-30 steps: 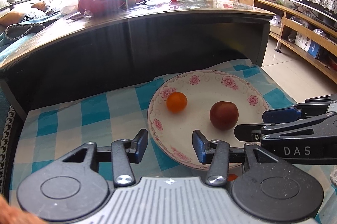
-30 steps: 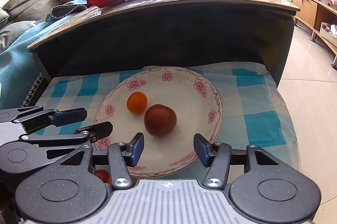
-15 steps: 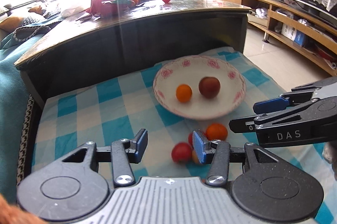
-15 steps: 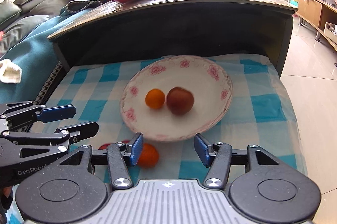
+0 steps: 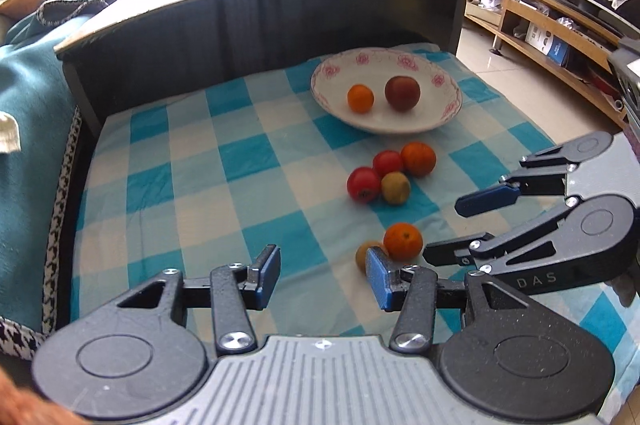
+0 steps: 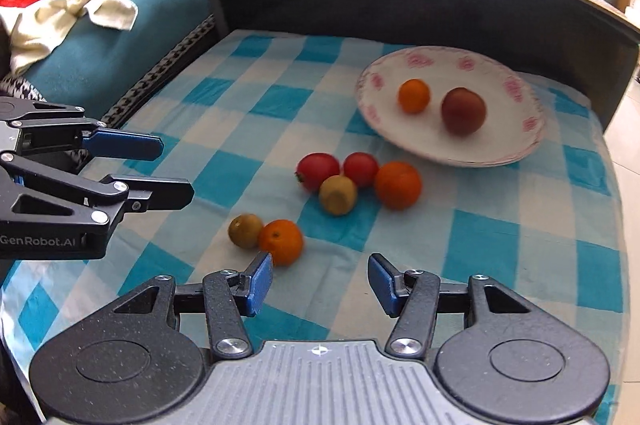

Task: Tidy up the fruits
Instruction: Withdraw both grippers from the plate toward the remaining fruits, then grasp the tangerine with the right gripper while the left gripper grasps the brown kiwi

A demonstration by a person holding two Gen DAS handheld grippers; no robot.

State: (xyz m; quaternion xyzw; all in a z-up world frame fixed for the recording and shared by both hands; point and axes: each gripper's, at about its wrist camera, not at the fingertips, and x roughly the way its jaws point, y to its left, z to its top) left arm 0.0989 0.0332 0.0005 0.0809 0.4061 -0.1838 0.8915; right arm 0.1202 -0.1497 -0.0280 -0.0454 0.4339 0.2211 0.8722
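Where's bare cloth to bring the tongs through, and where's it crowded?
Free: the checked cloth left of the fruit, out to the teal blanket. Crowded: the four-fruit cluster just before the plate, and the near orange with kiwi by both open tongs.

The plate [image 5: 448,113] sits at the far side of the checked cloth [image 5: 208,185], up at one o'clock in the left wrist view, with a small orange [image 5: 360,98] in it on the left and the apple [image 5: 402,93] just to its right. Nearer in, off the plate's front rim, four fruits huddle touching: two tomatoes [image 5: 363,184] on the left, a kiwi [image 5: 395,188] in front, an orange [image 5: 418,158] at the right. Closest of all, at six o'clock from that cluster, another kiwi [image 6: 245,230] lies touching another orange [image 6: 281,241] on its right.
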